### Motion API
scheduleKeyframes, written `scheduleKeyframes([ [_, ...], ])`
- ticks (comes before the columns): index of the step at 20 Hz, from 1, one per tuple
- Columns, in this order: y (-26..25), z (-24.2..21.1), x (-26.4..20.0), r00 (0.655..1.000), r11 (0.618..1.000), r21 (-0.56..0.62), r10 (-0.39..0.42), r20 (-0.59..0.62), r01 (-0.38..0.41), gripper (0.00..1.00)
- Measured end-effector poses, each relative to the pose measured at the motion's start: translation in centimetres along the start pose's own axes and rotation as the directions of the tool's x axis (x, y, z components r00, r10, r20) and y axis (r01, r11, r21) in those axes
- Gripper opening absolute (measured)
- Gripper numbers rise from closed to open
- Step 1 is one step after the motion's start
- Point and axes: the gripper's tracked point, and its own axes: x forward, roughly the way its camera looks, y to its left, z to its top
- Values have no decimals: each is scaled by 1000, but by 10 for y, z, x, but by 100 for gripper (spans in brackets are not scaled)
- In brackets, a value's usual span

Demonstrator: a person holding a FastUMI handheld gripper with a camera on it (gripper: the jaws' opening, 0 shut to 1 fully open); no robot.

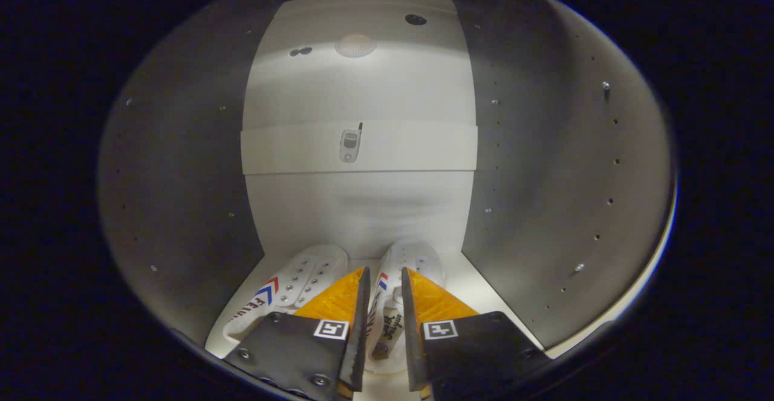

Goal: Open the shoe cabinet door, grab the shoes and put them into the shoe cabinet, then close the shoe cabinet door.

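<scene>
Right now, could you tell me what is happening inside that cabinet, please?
The hand-held gripper is reaching into the shoe cabinet. Its fingers are closed on the side wall of one white shoe, resting on the cabinet floor. The other white shoe already lies beside it, to the left.

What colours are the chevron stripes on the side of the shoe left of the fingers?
Red and blue, on the white shoe; gripper view. The gripper straddles the other shoe.
</scene>
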Motion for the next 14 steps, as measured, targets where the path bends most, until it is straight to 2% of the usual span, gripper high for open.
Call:
scheduleKeyframes([
  [5,3,8,-39,1000,1000,14,-12,28,11,30],
  [14,5,10,-140,996,999,24,-50,73,49,30],
])
